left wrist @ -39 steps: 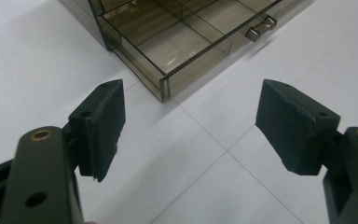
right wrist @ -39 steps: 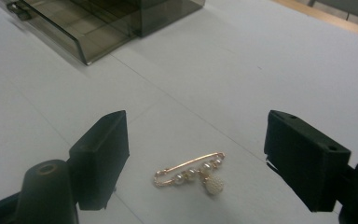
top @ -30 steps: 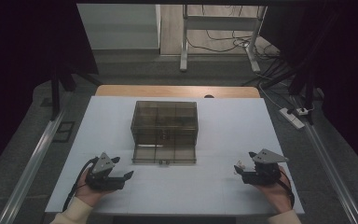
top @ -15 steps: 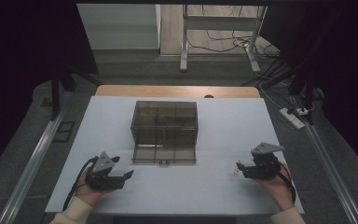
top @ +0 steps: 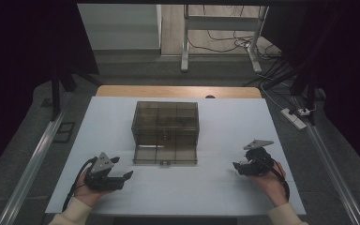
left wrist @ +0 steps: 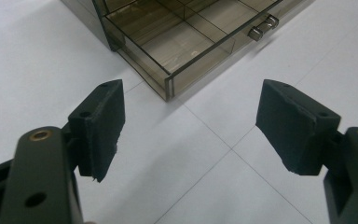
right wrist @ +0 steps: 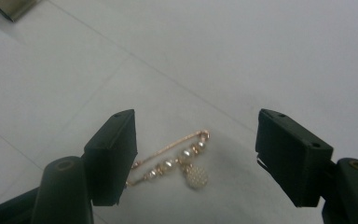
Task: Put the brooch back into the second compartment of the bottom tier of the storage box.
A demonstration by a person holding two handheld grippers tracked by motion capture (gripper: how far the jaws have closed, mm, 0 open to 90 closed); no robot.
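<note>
Item one: a gold-toned brooch pin (right wrist: 172, 158) strung with small pearls and a round beaded pendant, lying flat on the white table (top: 225, 192) near its right side, well apart from the box. Item two: a smoked clear compartment box (top: 165, 123) at mid-table, its lower drawer (top: 165, 154) pulled out toward us, dividers visible, compartments seemingly bare. Item three: the right gripper (top: 242, 167), low over the table; in the right gripper view its jaws straddle the pin, have just been closing, and do not yet press on it, so we list nothing as held. Item four: the left gripper (top: 127, 177), parked near the drawer's front left corner, jaws spread, gripping nothing. Hazards, as we judge them: the pin lies slantwise and hard against one pad, so a closing squeeze may push it sideways or roll it out instead of trapping it; the thin wire offers little to bite, and the pads may scrape the tabletop first; a pinch on the dangling pendant alone would let the pin swing and drop on the way to the drawer.
</note>
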